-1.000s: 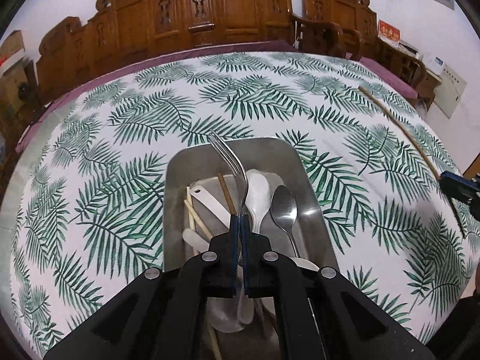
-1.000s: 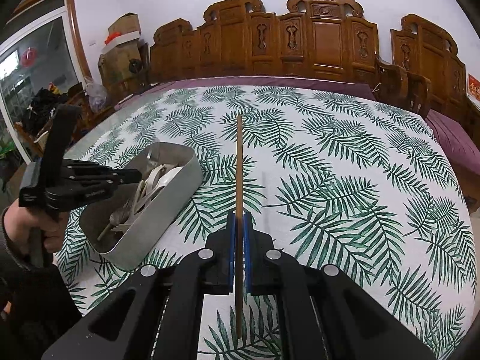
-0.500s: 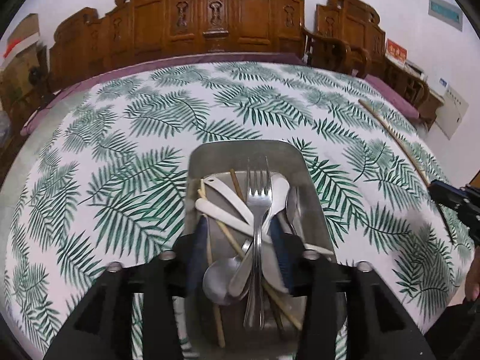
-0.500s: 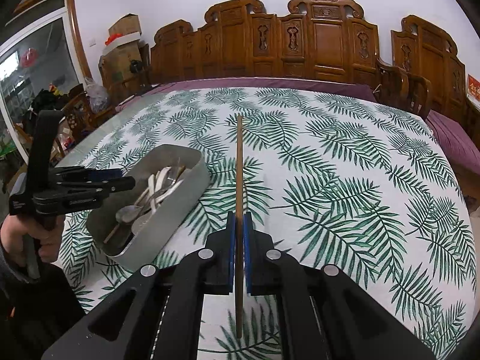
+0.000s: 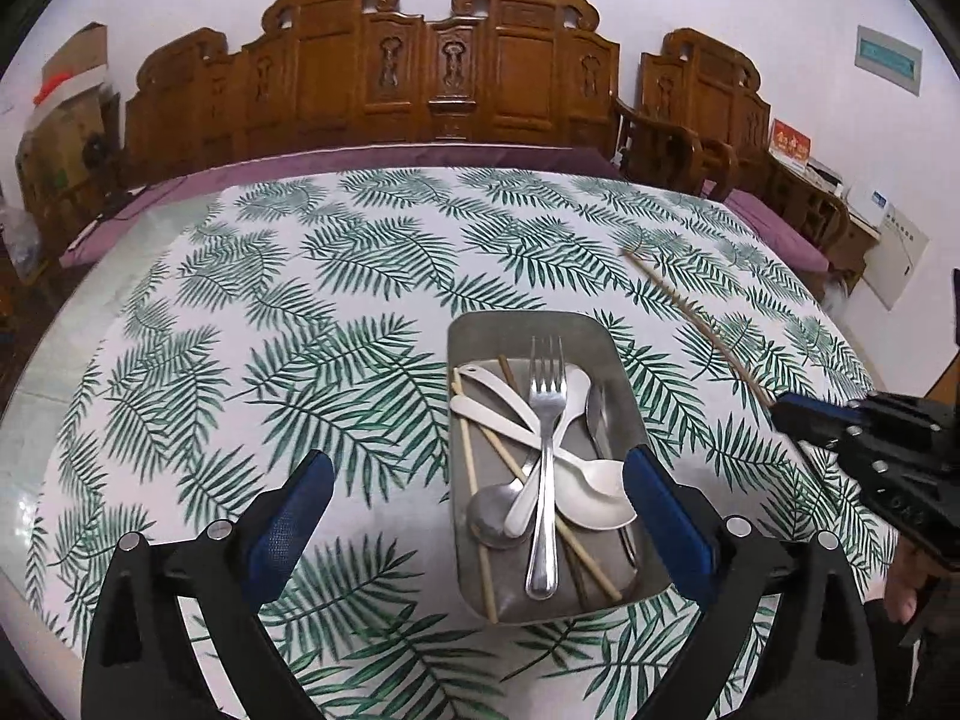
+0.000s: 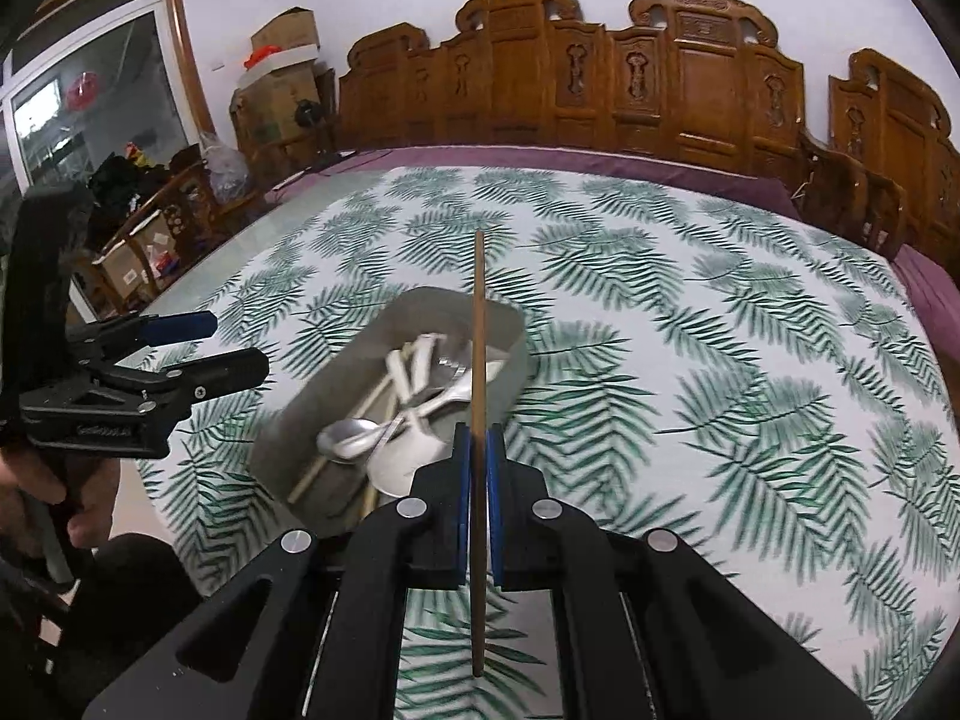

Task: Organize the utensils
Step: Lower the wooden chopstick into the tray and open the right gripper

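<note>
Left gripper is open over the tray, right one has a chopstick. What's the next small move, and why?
Probably carry the right gripper a little further over the metal tray and tilt the chopstick along its length before opening. The chopstick is clamped, with its front part across the tray's far end. The fork lies in the tray, and the left gripper is open and empty.

text: none legible | left claw (image 6: 180, 348) body: embossed lettering, too blurred to read
</note>
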